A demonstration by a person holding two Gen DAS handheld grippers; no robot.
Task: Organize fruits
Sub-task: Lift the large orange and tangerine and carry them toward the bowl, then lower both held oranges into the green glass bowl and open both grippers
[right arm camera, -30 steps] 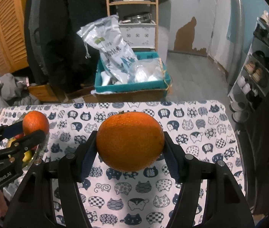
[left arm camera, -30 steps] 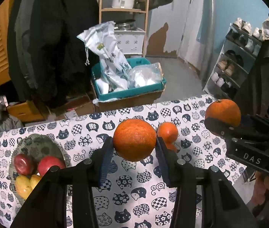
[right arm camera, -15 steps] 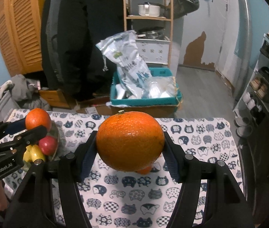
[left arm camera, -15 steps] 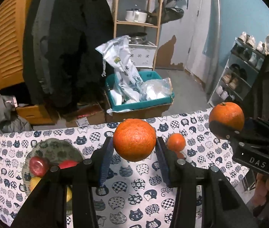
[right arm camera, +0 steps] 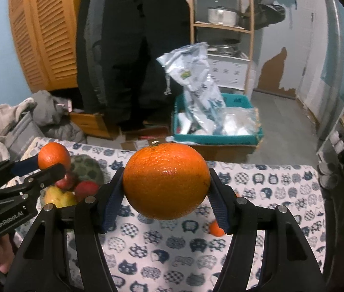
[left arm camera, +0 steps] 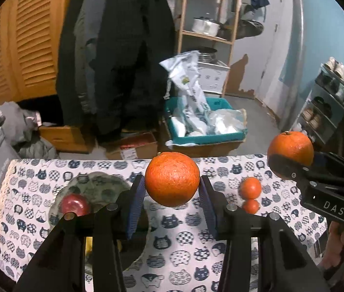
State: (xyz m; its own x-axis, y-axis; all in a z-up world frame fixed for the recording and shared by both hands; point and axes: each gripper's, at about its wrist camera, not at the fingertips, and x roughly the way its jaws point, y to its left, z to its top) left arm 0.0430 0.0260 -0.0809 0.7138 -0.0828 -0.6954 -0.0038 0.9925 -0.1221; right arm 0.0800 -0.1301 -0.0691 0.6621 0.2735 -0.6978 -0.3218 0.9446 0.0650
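Note:
My left gripper (left arm camera: pixel 172 194) is shut on an orange (left arm camera: pixel 172 178) and holds it above the cat-print tablecloth (left arm camera: pixel 184 243). My right gripper (right arm camera: pixel 165 197) is shut on a larger orange (right arm camera: pixel 165 182), also held in the air; it shows at the right of the left wrist view (left arm camera: pixel 290 149). A grey-green plate (left arm camera: pixel 94 187) at the table's left holds a red apple (left arm camera: pixel 74 205) and yellow fruit (right arm camera: pixel 58 197). Two small tangerines (left arm camera: pixel 251 187) lie on the cloth right of centre.
Beyond the table's far edge stand a teal box with plastic bags (left arm camera: pixel 206 124), cardboard boxes, hanging dark coats (left arm camera: pixel 123 60), a wooden shelf with pots (left arm camera: pixel 206 26) and a shoe rack (left arm camera: pixel 330 102) at the right. A pile of grey clothes (left arm camera: pixel 13 131) lies at the left.
Both grippers have risen and drawn back with their oranges still held; more of the room and the table's far edge show. The fruit on the table has not moved.

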